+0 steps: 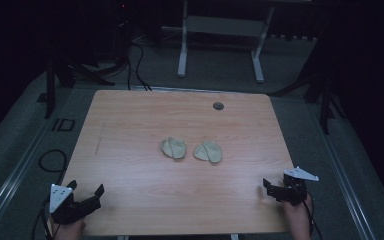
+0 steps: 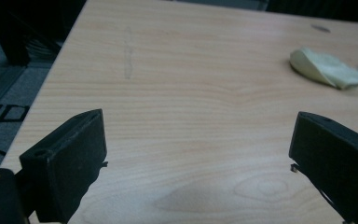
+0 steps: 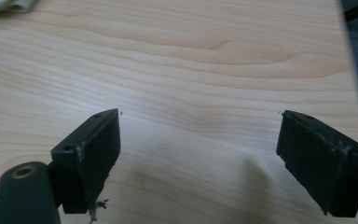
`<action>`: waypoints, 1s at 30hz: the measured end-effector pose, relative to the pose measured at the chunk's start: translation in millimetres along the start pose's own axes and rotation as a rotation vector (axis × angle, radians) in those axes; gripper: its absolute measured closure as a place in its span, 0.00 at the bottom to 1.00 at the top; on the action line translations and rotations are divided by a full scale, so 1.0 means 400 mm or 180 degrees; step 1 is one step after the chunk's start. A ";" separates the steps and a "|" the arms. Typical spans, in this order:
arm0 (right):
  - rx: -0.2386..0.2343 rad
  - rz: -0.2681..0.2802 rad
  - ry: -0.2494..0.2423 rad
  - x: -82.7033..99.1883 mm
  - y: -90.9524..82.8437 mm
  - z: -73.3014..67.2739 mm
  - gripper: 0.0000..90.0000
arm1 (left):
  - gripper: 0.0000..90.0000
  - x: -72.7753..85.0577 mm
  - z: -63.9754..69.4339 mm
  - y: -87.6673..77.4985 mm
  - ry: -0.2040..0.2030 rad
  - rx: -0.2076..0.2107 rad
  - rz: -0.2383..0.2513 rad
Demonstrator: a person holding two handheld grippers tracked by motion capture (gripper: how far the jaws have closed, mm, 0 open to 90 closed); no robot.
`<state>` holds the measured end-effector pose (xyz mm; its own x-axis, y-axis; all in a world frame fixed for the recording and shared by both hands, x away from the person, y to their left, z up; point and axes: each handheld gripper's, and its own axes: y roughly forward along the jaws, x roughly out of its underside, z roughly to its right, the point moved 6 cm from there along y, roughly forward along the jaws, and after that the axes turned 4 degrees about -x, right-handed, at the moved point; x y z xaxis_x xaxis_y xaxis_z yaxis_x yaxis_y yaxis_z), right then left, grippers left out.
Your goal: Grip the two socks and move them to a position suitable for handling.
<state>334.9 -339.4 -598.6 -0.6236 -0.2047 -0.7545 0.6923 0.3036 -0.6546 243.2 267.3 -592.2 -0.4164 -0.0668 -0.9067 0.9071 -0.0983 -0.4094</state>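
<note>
Nothing started: both pale cloth pieces [image 1: 173, 147] [image 1: 209, 151] lie untouched mid-surface [image 1: 130, 125], left hand-held gripper [image 1: 87, 199] and right hand-held gripper [image 1: 272, 189] spread, empty, at near edge.

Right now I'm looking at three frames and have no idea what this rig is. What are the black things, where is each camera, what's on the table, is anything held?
There is no robot arm here. A person holds a two-jaw tool in each hand: the left gripper and the right gripper, both near the front edge of a wooden table.

The high view looks down from above the person's side. The other two pictures come from cameras riding on each gripper, looking along its black jaws.

On the table lie two pale folded cloth items: the left cloth and the right cloth, side by side near the middle. A small dark disc sits near the far edge.

Nothing is held. Both sets of jaws stand open over bare wood.
</note>
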 end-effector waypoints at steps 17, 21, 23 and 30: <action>-0.0511 -0.0113 -0.0189 -0.057 0.051 -0.114 0.14 | 0.04 0.005 0.045 -0.001 0.0113 0.0280 -0.0234; -0.0589 -0.0080 -0.0156 -0.088 0.064 -0.146 0.14 | 0.04 0.005 0.046 0.000 0.0129 0.0275 -0.0221; -0.0577 -0.0072 -0.0157 -0.105 0.074 -0.160 0.15 | 0.04 0.006 0.048 0.000 0.0146 0.0277 -0.0227; -0.0718 -0.0104 -0.0294 -0.157 0.121 -0.231 0.15 | 0.04 0.009 0.051 0.006 0.0155 0.0294 -0.0244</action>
<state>374.1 -225.7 -578.3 -0.6013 -0.2988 -0.7410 0.5673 0.4934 -0.6593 242.7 246.4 -594.4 -0.4788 -0.0073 -0.8779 0.8622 -0.1924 -0.4686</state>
